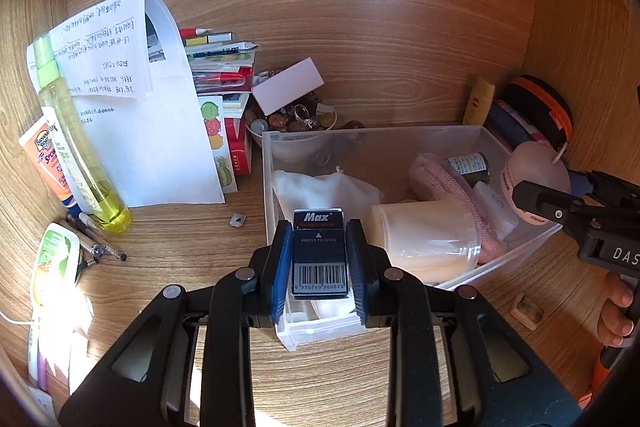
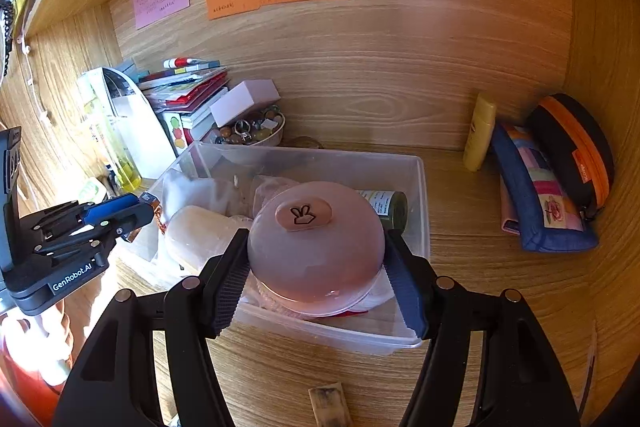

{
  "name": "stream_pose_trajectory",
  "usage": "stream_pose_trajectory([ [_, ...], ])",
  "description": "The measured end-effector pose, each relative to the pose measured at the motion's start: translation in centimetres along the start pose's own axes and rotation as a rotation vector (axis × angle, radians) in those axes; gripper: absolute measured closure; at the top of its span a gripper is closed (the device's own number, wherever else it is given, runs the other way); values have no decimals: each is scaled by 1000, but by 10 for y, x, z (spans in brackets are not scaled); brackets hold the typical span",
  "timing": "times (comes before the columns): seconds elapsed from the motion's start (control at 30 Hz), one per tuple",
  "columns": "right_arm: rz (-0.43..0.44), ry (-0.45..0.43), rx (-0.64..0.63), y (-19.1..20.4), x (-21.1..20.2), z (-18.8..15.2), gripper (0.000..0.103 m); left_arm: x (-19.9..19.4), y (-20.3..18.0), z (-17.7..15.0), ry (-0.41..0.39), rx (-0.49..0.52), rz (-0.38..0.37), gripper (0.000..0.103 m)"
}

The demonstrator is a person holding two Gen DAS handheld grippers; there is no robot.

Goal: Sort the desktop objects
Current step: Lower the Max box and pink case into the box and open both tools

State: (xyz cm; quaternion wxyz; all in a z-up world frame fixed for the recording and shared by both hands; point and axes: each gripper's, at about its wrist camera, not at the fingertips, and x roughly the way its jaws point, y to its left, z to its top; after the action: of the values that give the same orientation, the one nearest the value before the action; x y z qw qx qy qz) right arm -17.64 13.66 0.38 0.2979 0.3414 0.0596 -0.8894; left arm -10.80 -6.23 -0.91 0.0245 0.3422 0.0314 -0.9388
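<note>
My left gripper is shut on a dark blue "Max" staples box, held over the near left corner of a clear plastic bin. My right gripper is shut on a round pink case with a rabbit mark, held over the bin's near side. The bin holds a white cloth, a pale cup, a pink pouch and a small dark bottle. Each gripper shows in the other's view, the right and the left.
A yellow spray bottle, sunscreen tube, papers, stacked books and a bowl of beads stand at the left back. A yellow tube, blue pouch and orange-trimmed case sit at the right. Pens lie front left.
</note>
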Motion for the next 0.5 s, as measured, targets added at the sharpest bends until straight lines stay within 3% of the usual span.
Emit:
stream_pose_trajectory([
  [0.5,-20,70,-16,0,27,-7,41,6,-3,-3,-3,19,8,76],
])
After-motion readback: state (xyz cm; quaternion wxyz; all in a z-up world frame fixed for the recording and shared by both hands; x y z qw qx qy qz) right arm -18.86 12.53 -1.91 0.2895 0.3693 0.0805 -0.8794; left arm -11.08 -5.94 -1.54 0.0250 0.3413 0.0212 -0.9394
